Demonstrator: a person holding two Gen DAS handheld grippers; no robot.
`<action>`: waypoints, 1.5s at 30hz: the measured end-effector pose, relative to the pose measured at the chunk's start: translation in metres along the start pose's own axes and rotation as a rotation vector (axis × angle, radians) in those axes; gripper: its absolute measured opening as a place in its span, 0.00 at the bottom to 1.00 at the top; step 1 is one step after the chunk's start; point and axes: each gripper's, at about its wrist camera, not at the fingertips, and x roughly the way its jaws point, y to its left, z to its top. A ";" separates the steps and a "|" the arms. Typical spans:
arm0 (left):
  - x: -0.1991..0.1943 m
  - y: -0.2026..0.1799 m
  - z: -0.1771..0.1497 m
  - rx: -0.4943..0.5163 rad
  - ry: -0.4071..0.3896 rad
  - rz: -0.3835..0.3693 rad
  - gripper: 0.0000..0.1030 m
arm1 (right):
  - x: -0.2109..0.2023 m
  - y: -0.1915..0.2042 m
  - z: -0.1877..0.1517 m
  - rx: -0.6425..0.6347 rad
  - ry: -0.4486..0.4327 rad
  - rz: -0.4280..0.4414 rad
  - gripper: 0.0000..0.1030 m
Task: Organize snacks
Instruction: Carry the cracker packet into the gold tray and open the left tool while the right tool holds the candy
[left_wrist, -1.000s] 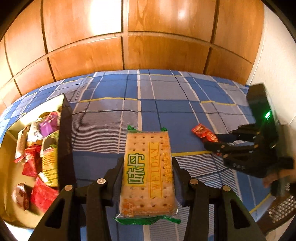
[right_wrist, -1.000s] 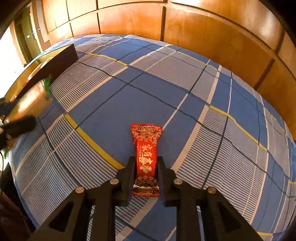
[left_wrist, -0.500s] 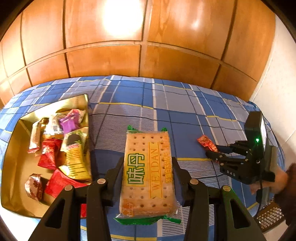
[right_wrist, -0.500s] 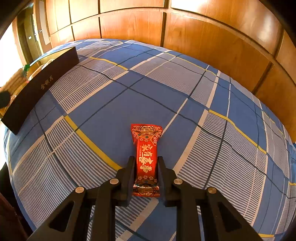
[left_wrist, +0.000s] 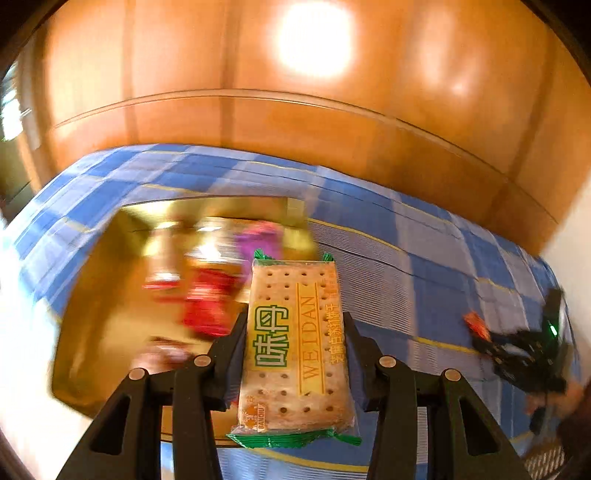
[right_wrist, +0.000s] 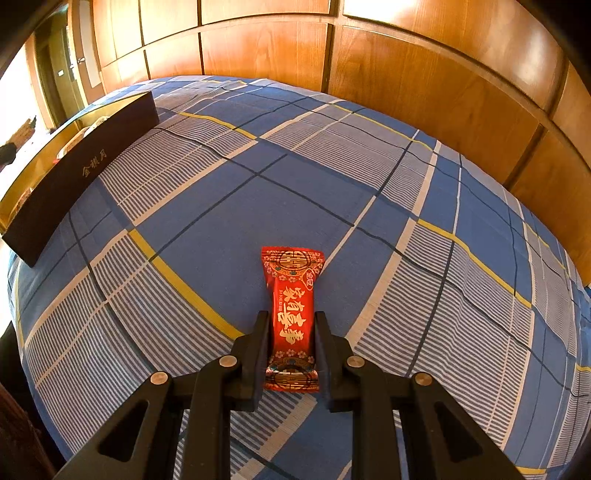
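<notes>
Left tongs grip the cracker packet above the blurred gold tray

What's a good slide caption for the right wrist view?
Right hand-held gripper clamps a red candy packet over the blue plaid cloth, snack box far left.

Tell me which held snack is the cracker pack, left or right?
Left gripper holds the tan WEIDAN cracker pack; right gripper holds a narrow red candy.
</notes>
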 end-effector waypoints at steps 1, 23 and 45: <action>-0.003 0.020 0.003 -0.043 -0.006 0.026 0.45 | 0.000 0.000 0.000 -0.001 0.000 -0.001 0.22; 0.073 0.128 0.013 -0.448 0.144 0.048 0.46 | 0.001 0.000 0.000 0.004 0.002 0.001 0.22; 0.039 0.111 -0.018 -0.313 0.105 0.123 0.34 | 0.000 0.003 0.000 -0.007 0.002 -0.015 0.22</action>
